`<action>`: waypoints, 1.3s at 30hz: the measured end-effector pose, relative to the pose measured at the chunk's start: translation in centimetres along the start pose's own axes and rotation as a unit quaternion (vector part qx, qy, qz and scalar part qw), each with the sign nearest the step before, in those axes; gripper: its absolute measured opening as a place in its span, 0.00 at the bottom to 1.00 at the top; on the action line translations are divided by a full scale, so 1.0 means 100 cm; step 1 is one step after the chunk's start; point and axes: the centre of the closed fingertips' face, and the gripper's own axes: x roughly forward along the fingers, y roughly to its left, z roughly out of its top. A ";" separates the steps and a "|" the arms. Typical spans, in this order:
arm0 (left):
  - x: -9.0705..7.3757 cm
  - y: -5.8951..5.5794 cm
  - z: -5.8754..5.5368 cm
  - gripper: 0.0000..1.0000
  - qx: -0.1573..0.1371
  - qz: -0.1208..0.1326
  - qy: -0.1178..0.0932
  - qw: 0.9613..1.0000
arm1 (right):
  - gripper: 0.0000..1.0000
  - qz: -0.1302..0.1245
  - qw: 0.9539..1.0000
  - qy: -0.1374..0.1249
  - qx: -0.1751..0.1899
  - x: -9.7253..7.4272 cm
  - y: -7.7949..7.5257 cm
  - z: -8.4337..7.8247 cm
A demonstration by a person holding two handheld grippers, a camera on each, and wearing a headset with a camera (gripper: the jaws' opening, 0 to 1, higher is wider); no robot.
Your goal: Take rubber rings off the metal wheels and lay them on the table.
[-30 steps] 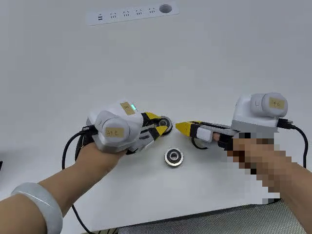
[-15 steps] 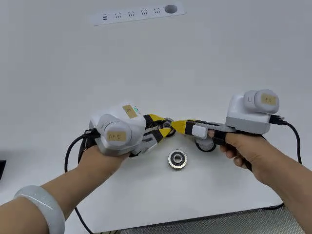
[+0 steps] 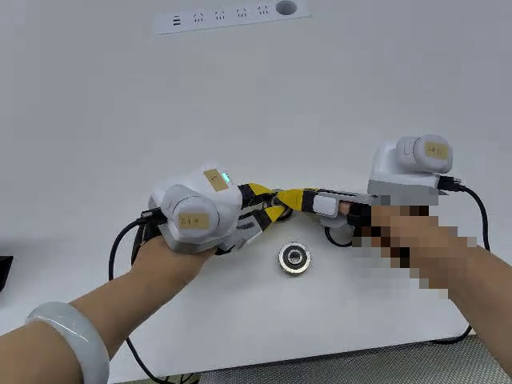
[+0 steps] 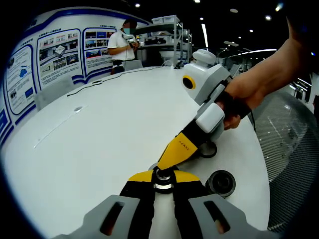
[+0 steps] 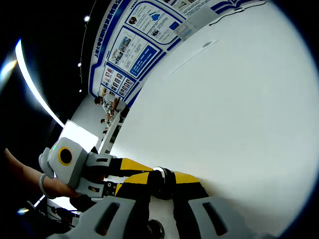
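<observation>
My left gripper (image 3: pixel 270 206) (image 4: pixel 162 180) is shut on a small metal wheel (image 4: pixel 162 177) (image 5: pixel 160 181) with a black rubber ring, held just above the white table (image 3: pixel 240 120). My right gripper (image 3: pixel 286 200) (image 5: pixel 162 186) meets it from the right, its yellow jaws closed on the wheel's rim and ring. In the left gripper view its yellow tip touches the wheel. A second wheel (image 3: pixel 294 258) (image 4: pixel 221 182) lies flat on the table below the two grippers. A loose black rubber ring (image 3: pixel 334 238) (image 4: pixel 207 149) lies on the table under the right gripper.
A white power strip (image 3: pixel 232 16) lies at the far edge of the table. Black cables trail from the left gripper (image 3: pixel 120 240) and the right gripper (image 3: pixel 480 216). The table's near edge (image 3: pixel 320 356) runs just below the hands.
My right gripper has moved left and closed the gap to the wheel in my left gripper. The left gripper, the second wheel and the loose ring have stayed in place.
</observation>
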 end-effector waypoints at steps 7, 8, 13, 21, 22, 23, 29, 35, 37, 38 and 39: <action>0.000 0.000 0.000 0.13 0.002 -0.002 0.000 1.000 | 0.18 0.004 1.000 0.004 0.000 -0.005 0.003 -0.001; 0.000 0.000 0.000 0.13 0.002 -0.002 -0.001 1.000 | 0.18 0.004 1.000 0.005 0.000 -0.006 0.003 -0.002; 0.000 0.000 0.000 0.13 0.002 -0.003 -0.001 1.000 | 0.17 0.004 1.000 0.009 -0.001 -0.010 0.003 -0.006; -0.001 0.001 -0.001 0.13 0.002 -0.003 -0.001 1.000 | 0.13 0.004 1.000 0.013 0.000 -0.014 0.004 -0.010; -0.001 0.001 -0.001 0.13 0.002 -0.003 -0.001 1.000 | 0.13 0.005 1.000 0.012 -0.002 -0.014 0.004 -0.009; -0.001 0.001 -0.001 0.13 0.001 -0.003 -0.001 1.000 | 0.13 0.005 1.000 0.012 -0.002 -0.014 0.005 -0.009; -0.001 0.001 -0.001 0.13 0.001 -0.003 -0.001 1.000 | 0.15 -0.003 1.000 0.014 -0.011 -0.011 0.001 -0.011; -0.001 0.000 -0.001 0.13 -0.001 -0.003 -0.002 1.000 | 0.19 -0.001 1.000 0.013 -0.011 -0.008 0.002 -0.010; -0.001 0.000 -0.001 0.13 -0.001 -0.003 -0.002 1.000 | 0.19 0.002 1.000 0.014 -0.011 -0.007 0.004 -0.009; -0.001 0.000 -0.001 0.13 -0.001 -0.003 -0.003 1.000 | 0.19 0.002 1.000 0.015 -0.012 -0.007 0.003 -0.009; -0.001 0.001 -0.001 0.13 -0.001 -0.003 -0.003 1.000 | 0.19 0.002 1.000 0.015 -0.011 -0.007 0.003 -0.009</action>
